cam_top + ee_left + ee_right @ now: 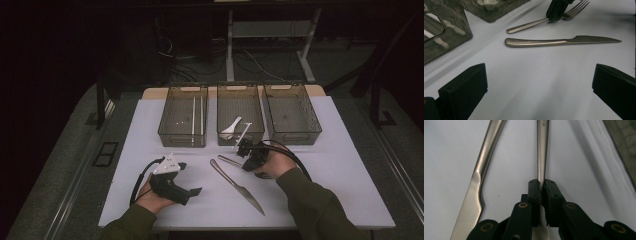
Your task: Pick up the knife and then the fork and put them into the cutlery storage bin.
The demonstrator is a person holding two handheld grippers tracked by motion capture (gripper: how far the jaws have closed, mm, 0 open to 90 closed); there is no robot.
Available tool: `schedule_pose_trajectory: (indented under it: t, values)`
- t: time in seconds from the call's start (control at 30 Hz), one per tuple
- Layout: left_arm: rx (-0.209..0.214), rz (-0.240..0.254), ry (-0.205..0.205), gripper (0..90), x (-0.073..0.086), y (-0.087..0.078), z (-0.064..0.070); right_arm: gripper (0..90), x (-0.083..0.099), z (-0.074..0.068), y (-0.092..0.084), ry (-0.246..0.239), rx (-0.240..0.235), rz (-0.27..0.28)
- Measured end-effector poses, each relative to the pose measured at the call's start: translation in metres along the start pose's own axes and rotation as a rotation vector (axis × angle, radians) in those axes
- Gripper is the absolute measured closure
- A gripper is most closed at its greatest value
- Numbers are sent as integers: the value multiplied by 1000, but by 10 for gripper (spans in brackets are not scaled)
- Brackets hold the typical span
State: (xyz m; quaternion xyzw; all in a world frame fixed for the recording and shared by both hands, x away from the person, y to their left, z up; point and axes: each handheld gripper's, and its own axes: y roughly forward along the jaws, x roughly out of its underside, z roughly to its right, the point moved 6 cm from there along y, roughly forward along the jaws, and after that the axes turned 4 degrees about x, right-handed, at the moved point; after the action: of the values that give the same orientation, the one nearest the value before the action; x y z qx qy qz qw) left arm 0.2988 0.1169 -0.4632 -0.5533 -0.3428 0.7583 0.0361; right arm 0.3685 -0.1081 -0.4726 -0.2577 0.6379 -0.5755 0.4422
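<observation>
Right gripper (pixel 541 185): jaws clamped on the fork (pixel 542 150) at its neck — handle running away toward 12 o'clock in the right gripper view.
Fork (pixel 231 160): lying on the white table (pixel 150 130), at 6 o'clock of the middle bin (pixel 240 120).
Knife (pixel 236 186): just beside the fork, at its 7 o'clock — apart from it.
Left gripper (pixel 187 180): jaws spread wide, nothing between them, resting low over bare table at 9 o'clock of the knife.

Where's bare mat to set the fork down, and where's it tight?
Free: the mat's right part, right of the knife and below the right bin; also the left strip below the left bin. Tight: between knife and middle bin, where the right gripper is shut on the fork. The left gripper rests open.
</observation>
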Motion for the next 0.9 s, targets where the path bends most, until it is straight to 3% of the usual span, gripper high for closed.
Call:
schedule_pose_trajectory:
  t: [0.9]
  values:
    - [-3, -4, -5, 0, 1, 0, -1, 839, 37, 28, -47, 92, 10, 123]
